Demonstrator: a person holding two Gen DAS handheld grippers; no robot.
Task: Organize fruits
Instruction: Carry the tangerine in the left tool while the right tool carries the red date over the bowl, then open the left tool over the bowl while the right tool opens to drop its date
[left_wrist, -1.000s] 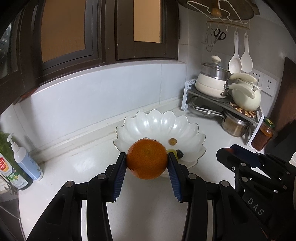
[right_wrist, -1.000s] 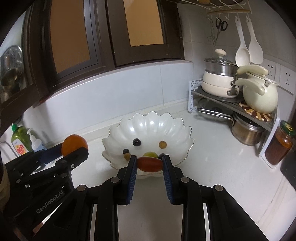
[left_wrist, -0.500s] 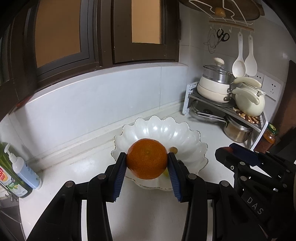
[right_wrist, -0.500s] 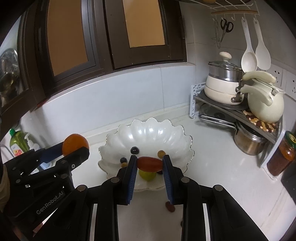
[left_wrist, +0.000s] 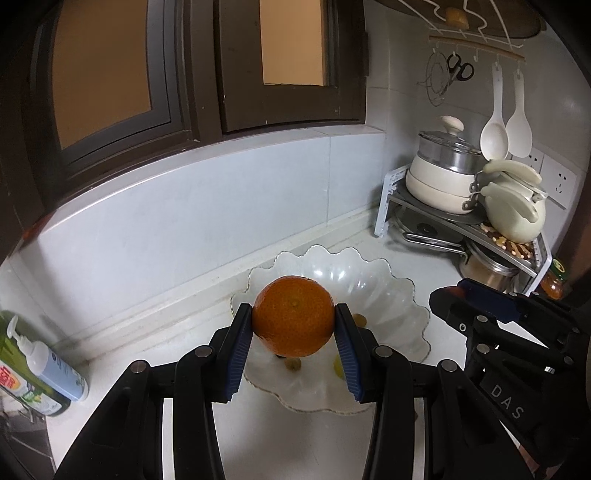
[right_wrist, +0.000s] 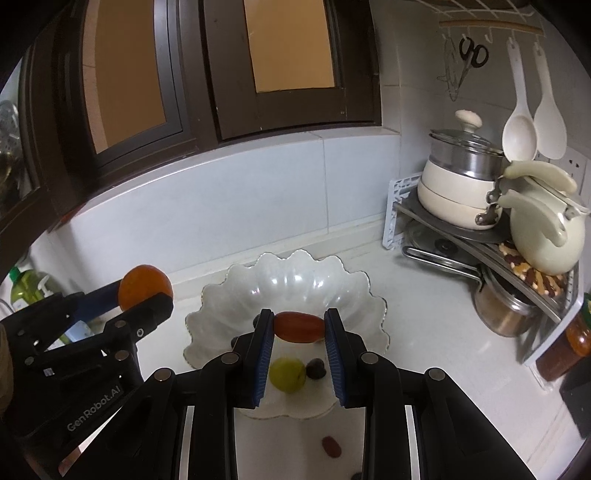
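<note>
Left wrist view: left claw (left_wrist: 293, 326) clamped on an orange (left_wrist: 293, 316), pads pressing its two sides, held above the near half of the scalloped white bowl (left_wrist: 391, 295) on the worktop (left_wrist: 295, 435). Right wrist view: right claw (right_wrist: 299, 328) clamped end to end on a reddish oblong fruit (right_wrist: 299, 326), poised over the bowl's near part. Already resting in the bowl: a green fruit (right_wrist: 287, 373), a dark small fruit (right_wrist: 316, 368), plus a few smaller pieces partly hidden by the claws. Lying loose on the worktop in front of the bowl: a small red-brown fruit (right_wrist: 331, 446).

Step in hand, by the look of it: setting both held fruits into the bowl. Best done one at a time. Lower the orange close to the bowl floor before parting the pads, aiming for a bare patch clear of the small pieces beneath; round and heavy, likely to roll downhill toward the centre and knock the little ones about if dropped from height. Keep the right claw off to its side meanwhile to avoid a clash of claws over the bowl. Then ease the oblong fruit down near the green one, and part the pads slowly so it does not stick to one pad and flick out over the scalloped rim. Afterwards, likely worth fetching the stray fruit from the worktop.
</note>
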